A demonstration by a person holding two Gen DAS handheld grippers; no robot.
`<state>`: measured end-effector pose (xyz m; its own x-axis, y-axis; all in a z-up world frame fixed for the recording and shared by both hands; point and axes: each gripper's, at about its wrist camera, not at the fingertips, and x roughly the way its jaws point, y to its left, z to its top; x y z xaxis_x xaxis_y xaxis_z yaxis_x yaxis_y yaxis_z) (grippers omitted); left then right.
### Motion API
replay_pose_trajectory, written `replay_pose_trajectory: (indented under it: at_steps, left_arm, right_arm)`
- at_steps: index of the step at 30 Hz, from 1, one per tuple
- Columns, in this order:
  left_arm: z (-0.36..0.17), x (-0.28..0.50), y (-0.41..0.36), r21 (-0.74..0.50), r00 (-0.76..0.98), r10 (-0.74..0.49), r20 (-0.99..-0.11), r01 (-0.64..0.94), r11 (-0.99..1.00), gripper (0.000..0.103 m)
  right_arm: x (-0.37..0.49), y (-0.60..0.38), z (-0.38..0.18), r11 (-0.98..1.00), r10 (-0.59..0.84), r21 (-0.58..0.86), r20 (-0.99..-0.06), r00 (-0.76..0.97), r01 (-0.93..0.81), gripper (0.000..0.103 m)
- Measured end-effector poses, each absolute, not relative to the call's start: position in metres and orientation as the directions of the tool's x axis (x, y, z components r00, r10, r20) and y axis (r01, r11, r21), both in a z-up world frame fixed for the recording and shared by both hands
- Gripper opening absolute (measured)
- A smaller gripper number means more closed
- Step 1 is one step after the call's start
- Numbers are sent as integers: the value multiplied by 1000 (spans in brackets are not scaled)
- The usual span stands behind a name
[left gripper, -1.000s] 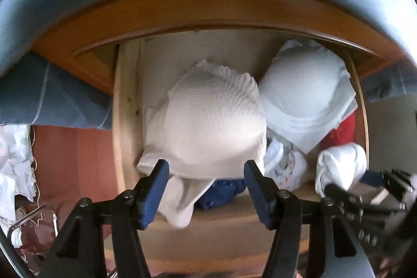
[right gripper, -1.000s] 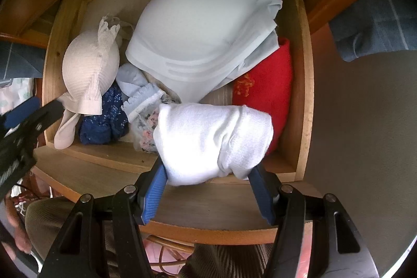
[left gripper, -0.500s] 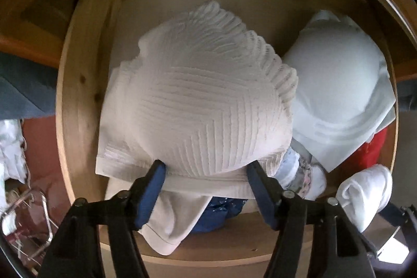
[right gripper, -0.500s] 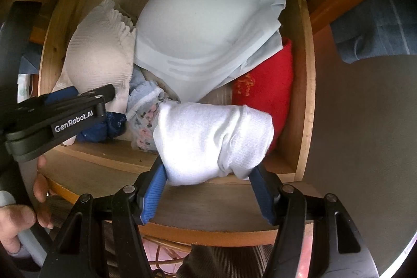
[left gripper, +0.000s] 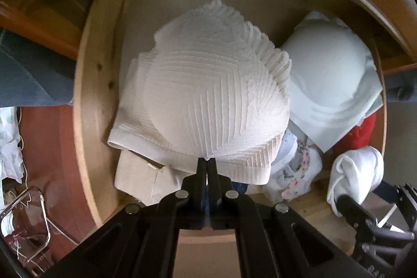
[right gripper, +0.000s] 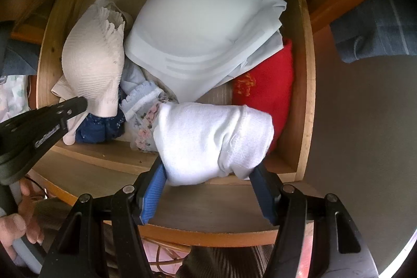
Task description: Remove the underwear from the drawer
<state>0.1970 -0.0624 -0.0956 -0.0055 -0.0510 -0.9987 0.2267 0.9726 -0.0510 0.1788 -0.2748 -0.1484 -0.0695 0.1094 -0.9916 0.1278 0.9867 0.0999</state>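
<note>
The wooden drawer [left gripper: 86,108] stands open below me, full of underwear. On its left side lies a cream ribbed bra [left gripper: 208,95], and my left gripper [left gripper: 206,160] is shut with its tips pinched on the bra's lower band. From the right wrist view the same gripper [right gripper: 78,103] touches the bra [right gripper: 93,64] at its near edge. My right gripper [right gripper: 207,170] is shut on a rolled white piece of underwear [right gripper: 213,140], held above the drawer's front right corner. That white roll [left gripper: 357,173] also shows in the left wrist view.
A pale blue bra [right gripper: 203,25] fills the drawer's back right, with a red cloth [right gripper: 265,85] beside the right wall [right gripper: 303,95]. A navy item [right gripper: 96,127] and a floral one [right gripper: 146,127] lie near the front. A person's hand [right gripper: 15,226] grips the left handle.
The left gripper sank toward the cream bra and its jaws went from wide apart to shut on the bra's lower band. The right gripper kept still with the white roll.
</note>
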Motion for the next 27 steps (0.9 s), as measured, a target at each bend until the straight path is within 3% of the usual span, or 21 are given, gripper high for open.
replay_pose_trajectory:
  at_steps: [19,27]
  left_arm:
    - [-8,166,-48,-65,89,-91,-992,265,962,0]
    - [2,159,-40,-66,101,-98,-990,279,958,0]
  right_arm:
    - [167,-275,-134,990,100,98,-995,-16,106,60]
    - [166,-279,-132,987,114,112,-994,-8,113,60]
